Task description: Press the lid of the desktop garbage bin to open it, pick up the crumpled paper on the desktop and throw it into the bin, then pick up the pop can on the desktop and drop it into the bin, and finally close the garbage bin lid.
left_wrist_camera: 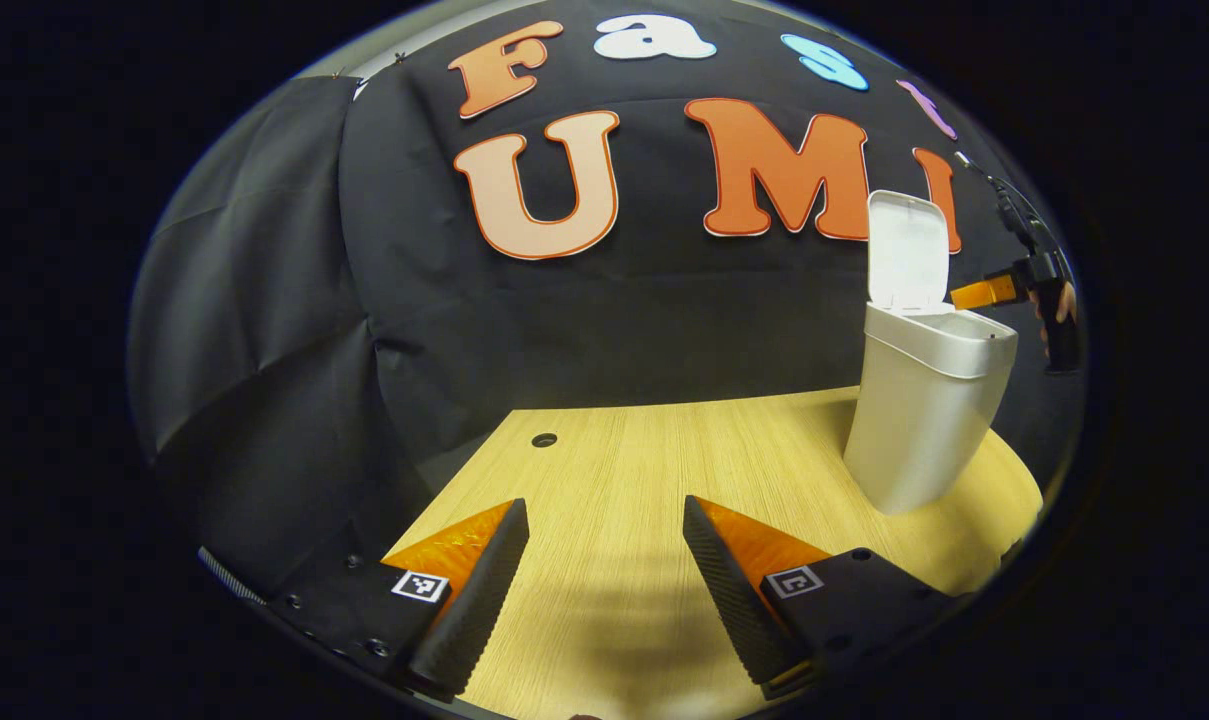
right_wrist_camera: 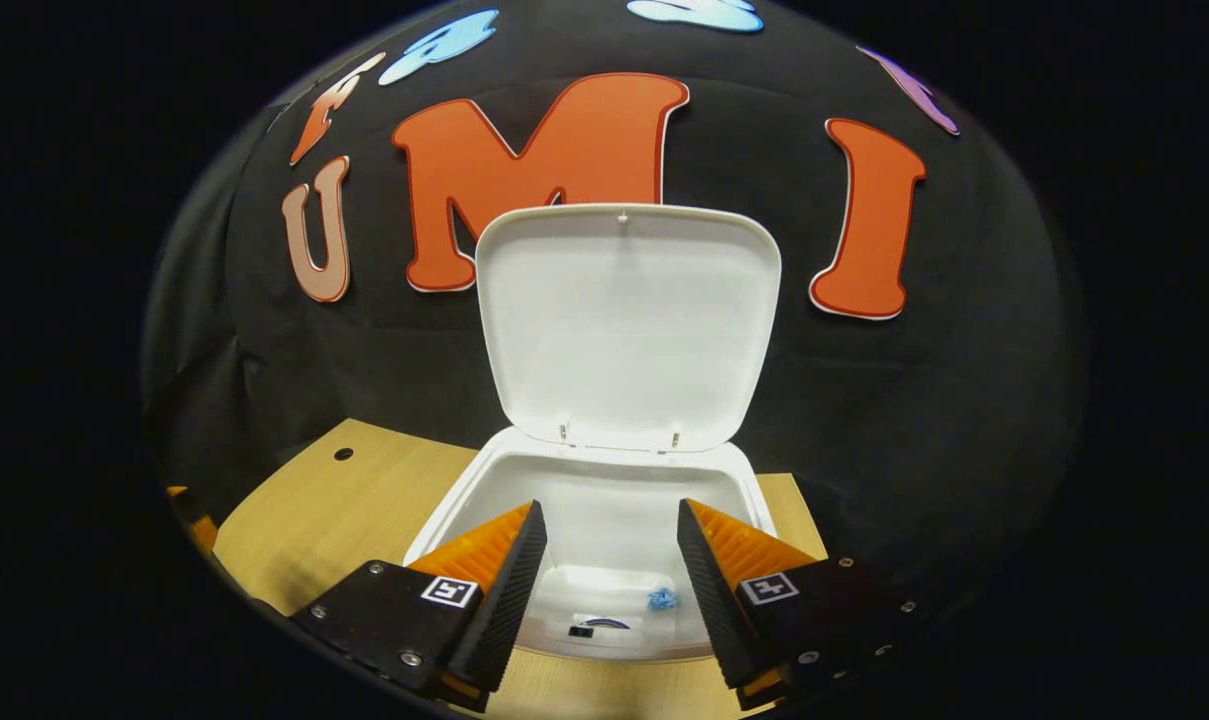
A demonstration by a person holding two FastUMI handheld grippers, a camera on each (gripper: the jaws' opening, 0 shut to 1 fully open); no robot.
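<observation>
The white desktop bin (left_wrist_camera: 924, 420) stands on the wooden table's right side, its lid (left_wrist_camera: 906, 250) swung upright. In the right gripper view the lid (right_wrist_camera: 626, 320) stands open behind the bin's mouth (right_wrist_camera: 604, 480). Deep inside lie pale items and a small blue scrap (right_wrist_camera: 661, 598), too blurred to name. My right gripper (right_wrist_camera: 610, 507) hovers open just over the front of the mouth, nothing between its fingers. In the left gripper view it (left_wrist_camera: 1004, 292) shows at the bin's top, held by a hand. My left gripper (left_wrist_camera: 604, 505) is open and empty, low over bare table left of the bin.
The wooden table (left_wrist_camera: 664, 470) has a small round hole (left_wrist_camera: 544, 440) near its back left edge, which also shows in the right gripper view as the hole (right_wrist_camera: 343, 453). Black cloth walls close in behind and to the left.
</observation>
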